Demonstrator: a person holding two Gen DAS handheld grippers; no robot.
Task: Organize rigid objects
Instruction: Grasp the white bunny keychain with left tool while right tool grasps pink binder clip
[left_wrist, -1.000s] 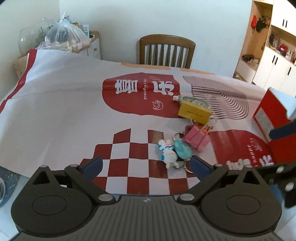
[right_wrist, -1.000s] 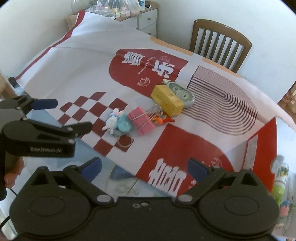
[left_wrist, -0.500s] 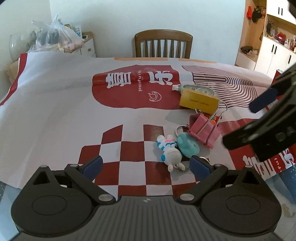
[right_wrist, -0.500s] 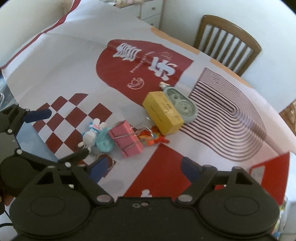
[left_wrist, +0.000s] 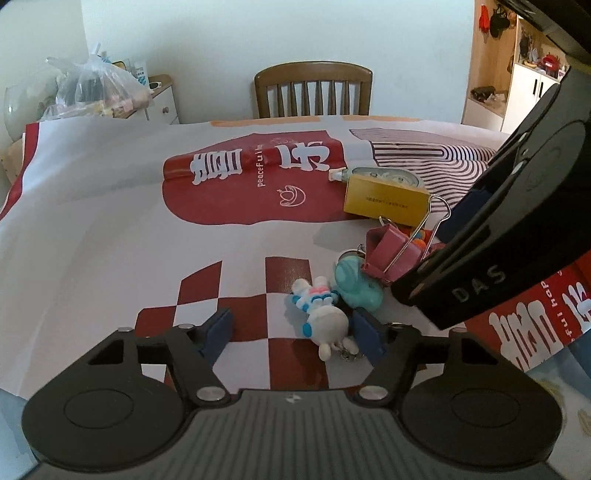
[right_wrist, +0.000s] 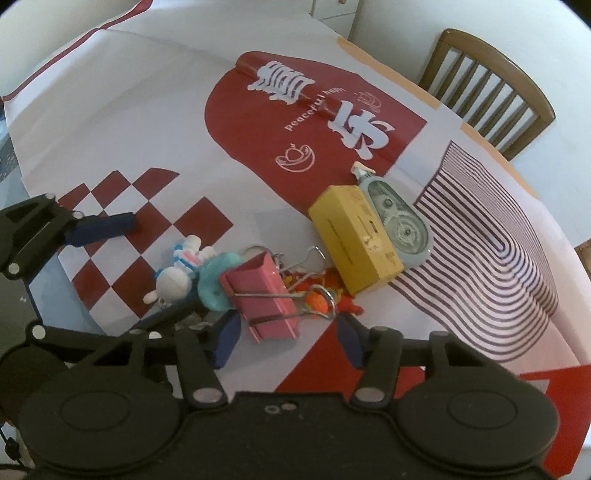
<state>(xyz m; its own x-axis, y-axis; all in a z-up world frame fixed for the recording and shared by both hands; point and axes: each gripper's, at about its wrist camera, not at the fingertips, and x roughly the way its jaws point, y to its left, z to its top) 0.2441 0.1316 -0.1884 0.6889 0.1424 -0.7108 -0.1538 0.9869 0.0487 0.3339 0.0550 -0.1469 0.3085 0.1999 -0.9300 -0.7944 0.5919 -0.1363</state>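
Red and white paper (left_wrist: 110, 192) covers the table, smooth and a bit creased, with checks, thin curved stripes and big white letters on it. A small pile of hard things sits near its front edge.

A white toy bunny (left_wrist: 325, 317) on a key chain is round and shiny, with blue and pink bits on its head. It touches a smooth teal charm (left_wrist: 356, 286). Just beside that lies a big pink clip (right_wrist: 264, 297), folded like a tent, with thin silver wire handles. Some small orange bits (right_wrist: 317, 301) peek out from under the wires. A yellow box (right_wrist: 354, 238) with flat sides and sharp corners lies behind them. A pale green tape roller (right_wrist: 400, 225), see-through with little wheels inside, leans against the box.

The left gripper (left_wrist: 291, 332) is black plastic with blue pads. Its jaws have just been closing and now stand about half apart. The bunny lies between them, close by the right pad (left_wrist: 365, 334), but the other pad stays clear of it.

The right gripper (right_wrist: 286, 341) sits low over the pink clip. Its jaws have just been closing too, and the near end of the clip is between them. The pads do not seem to press it.

A brown wooden chair (left_wrist: 314, 92) with thin bars stands past the table.
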